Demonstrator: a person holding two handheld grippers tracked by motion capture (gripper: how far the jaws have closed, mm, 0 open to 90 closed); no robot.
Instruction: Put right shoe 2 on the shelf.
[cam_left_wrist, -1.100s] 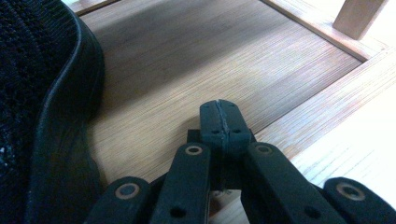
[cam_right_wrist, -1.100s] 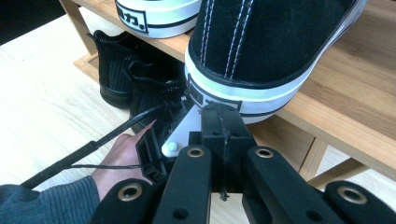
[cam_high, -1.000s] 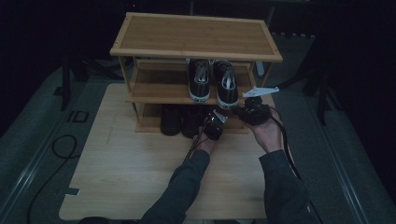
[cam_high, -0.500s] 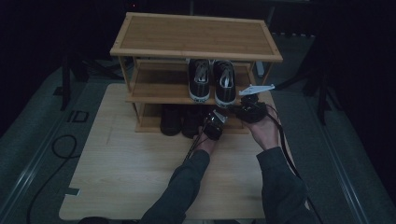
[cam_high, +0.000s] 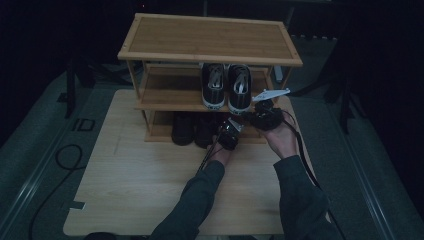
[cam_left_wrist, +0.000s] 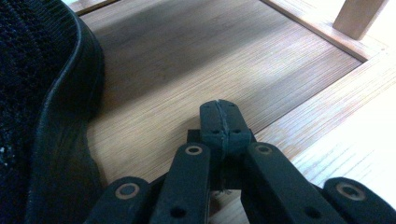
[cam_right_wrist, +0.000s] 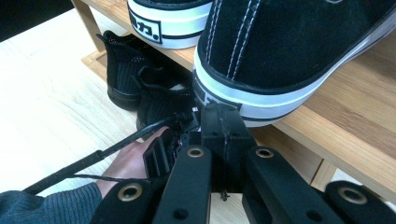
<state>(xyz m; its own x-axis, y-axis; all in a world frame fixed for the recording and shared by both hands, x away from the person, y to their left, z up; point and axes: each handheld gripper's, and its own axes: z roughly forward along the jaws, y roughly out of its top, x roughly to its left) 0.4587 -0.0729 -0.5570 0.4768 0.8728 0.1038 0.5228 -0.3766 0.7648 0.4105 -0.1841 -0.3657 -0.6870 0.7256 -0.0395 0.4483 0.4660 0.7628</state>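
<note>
A pair of black sneakers with white soles (cam_high: 226, 85) stands on the middle shelf of a wooden shoe rack (cam_high: 210, 37). A pair of black mesh shoes (cam_high: 194, 129) sits on the bottom shelf. My left gripper (cam_high: 226, 130) is shut and empty at the bottom shelf, its tips (cam_left_wrist: 219, 116) over bare wood beside a mesh shoe (cam_left_wrist: 42, 93). My right gripper (cam_high: 251, 114) is shut, its tips (cam_right_wrist: 219, 122) right at the heel of the right sneaker (cam_right_wrist: 289, 51), by the middle shelf's front edge.
The rack stands on a light wooden board (cam_high: 150, 190) over a grey floor. A rack post (cam_left_wrist: 357, 16) rises past the bottom shelf's corner. The left hand and its cable (cam_right_wrist: 130, 161) lie below the right gripper. A black cable (cam_high: 62, 160) loops on the floor at left.
The right gripper has crept slightly up and left, closer to the right sneaker's heel. The left gripper has kept still.
</note>
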